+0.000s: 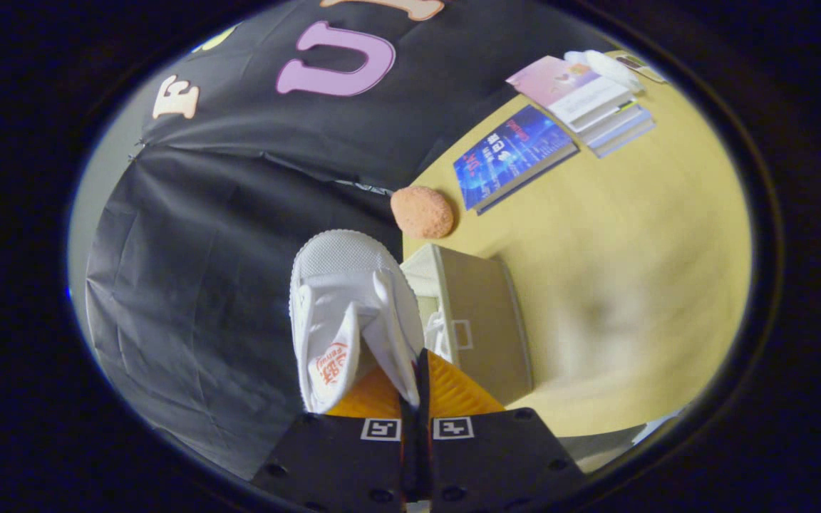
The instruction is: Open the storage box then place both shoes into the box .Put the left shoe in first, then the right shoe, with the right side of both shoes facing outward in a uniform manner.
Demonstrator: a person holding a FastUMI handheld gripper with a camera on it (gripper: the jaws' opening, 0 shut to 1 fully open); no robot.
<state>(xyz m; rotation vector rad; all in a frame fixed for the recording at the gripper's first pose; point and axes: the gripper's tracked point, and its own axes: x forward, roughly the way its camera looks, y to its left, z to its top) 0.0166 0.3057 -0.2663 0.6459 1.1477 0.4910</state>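
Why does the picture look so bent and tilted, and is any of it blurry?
In the gripper view the fisheye lens bows the yellow table and leans the books; the table's near part is smeared by blur, while the white shoe pinched in the gripper stays sharp; the storage box and orange ball are lit softly, without glare.

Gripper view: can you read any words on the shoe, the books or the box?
white shoe: orange print on its tongue, too blurred to read.
blue book: cover writing too small to read.
storage box: label frame, no words visible.
gripper, shut on the shoe: square markers, no words.
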